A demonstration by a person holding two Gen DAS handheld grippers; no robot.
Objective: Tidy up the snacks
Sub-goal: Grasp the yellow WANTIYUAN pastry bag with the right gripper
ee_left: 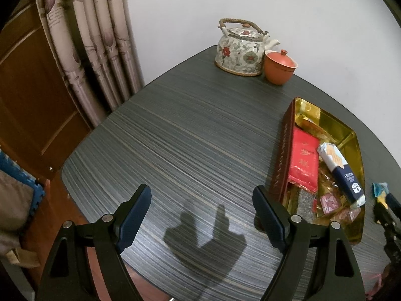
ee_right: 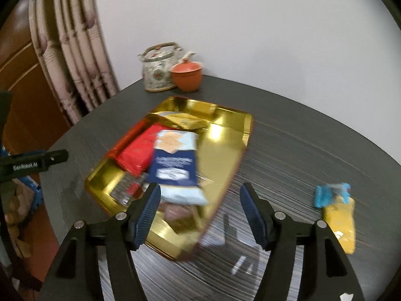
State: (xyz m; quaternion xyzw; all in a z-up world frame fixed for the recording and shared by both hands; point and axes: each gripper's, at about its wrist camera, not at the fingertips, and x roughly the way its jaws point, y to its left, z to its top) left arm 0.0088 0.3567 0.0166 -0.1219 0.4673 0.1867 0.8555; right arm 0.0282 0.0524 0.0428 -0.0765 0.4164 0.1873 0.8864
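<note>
A gold tin tray (ee_left: pixel 348 135) (ee_right: pixel 225 130) lies on the dark striped table. It holds a red packet (ee_left: pixel 303 160) (ee_right: pixel 140 150), a blue-and-white packet (ee_left: pixel 343 170) (ee_right: pixel 175 163) and small pink wrapped sweets (ee_left: pixel 330 202). A yellow-and-blue snack packet (ee_right: pixel 338 213) lies on the table right of the tray; its edge shows in the left wrist view (ee_left: pixel 379 190). My left gripper (ee_left: pixel 201 210) is open and empty above bare table, left of the tray. My right gripper (ee_right: pixel 200 208) is open and empty over the tray's near right edge. The right wrist view is motion-blurred.
A floral teapot (ee_left: pixel 240 47) (ee_right: pixel 159 71) and an orange lidded cup (ee_left: pixel 279 66) (ee_right: pixel 186 76) stand at the table's far edge by the white wall. Curtains (ee_left: pixel 95 37) and a wooden door (ee_left: pixel 30 105) are to the left. The left gripper's body (ee_right: pixel 32 163) shows left.
</note>
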